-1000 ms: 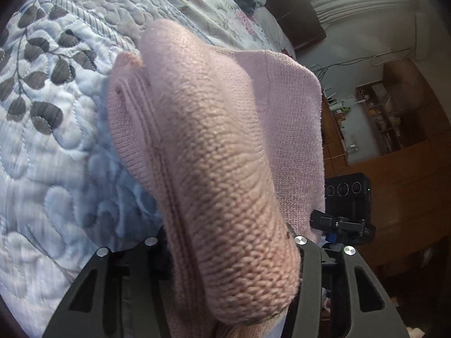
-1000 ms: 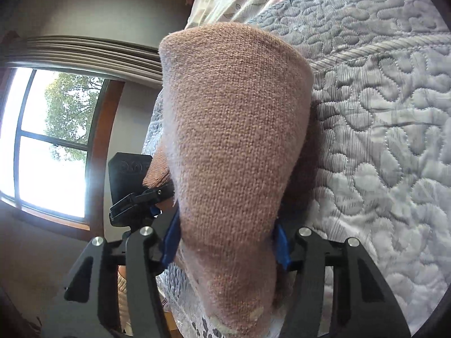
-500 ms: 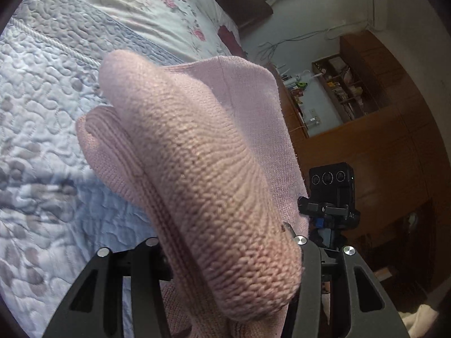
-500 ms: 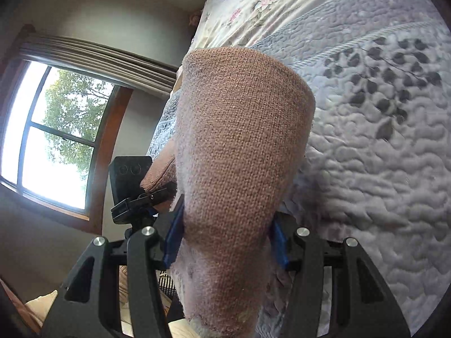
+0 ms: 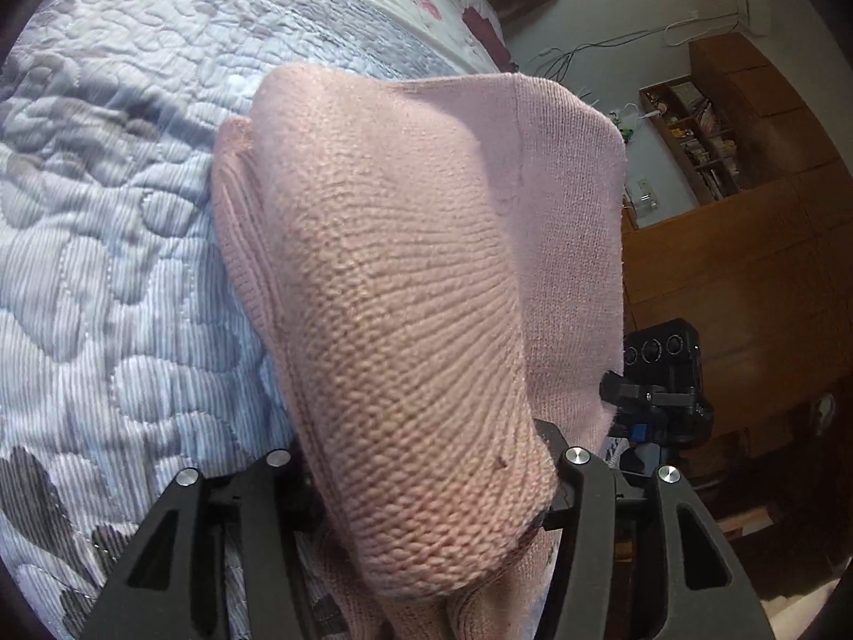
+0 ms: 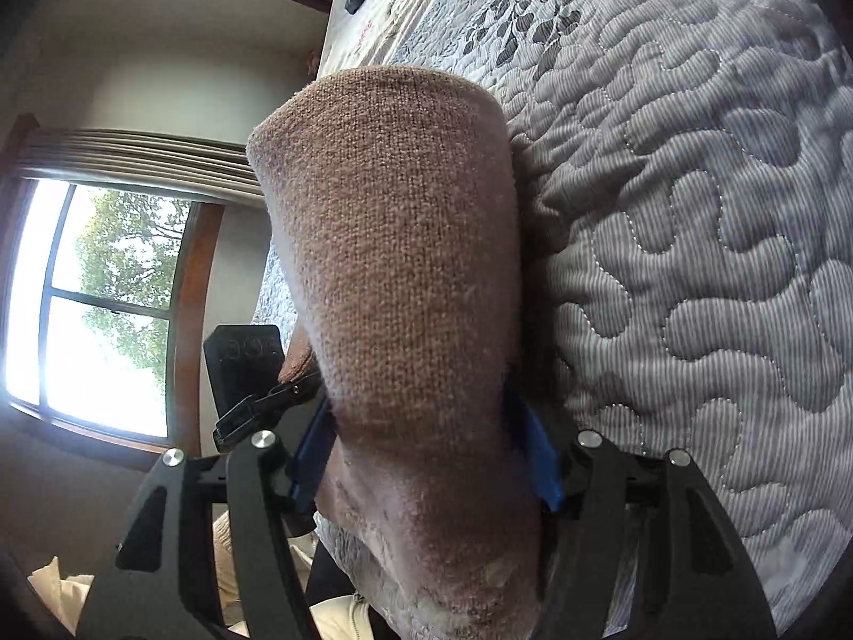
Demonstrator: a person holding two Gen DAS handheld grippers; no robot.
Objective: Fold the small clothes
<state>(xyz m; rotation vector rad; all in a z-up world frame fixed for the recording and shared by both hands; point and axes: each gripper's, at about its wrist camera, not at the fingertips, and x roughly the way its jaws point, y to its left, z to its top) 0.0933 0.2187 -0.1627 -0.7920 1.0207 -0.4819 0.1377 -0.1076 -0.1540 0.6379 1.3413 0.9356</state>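
Both views set on the wrists, facing forward along the fingers, very near the pink knit garment [image 5: 426, 288]. Shared: garment and quilted bedspread [image 6: 693, 213]. Opposite gripper's camera [image 5: 661, 357] visible in each.

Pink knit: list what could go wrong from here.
1. The knit bulges in a thick wad over the left hand-held gripper and hides its fingertips, so the grip may be shallow and a layer could slip out.
2. It fills both wrist views; in the right view it covers the right hand-held gripper too, so laying it squarely on the quilt would be partly blind.
3. Its edge hangs near the other gripper's body and may snag.
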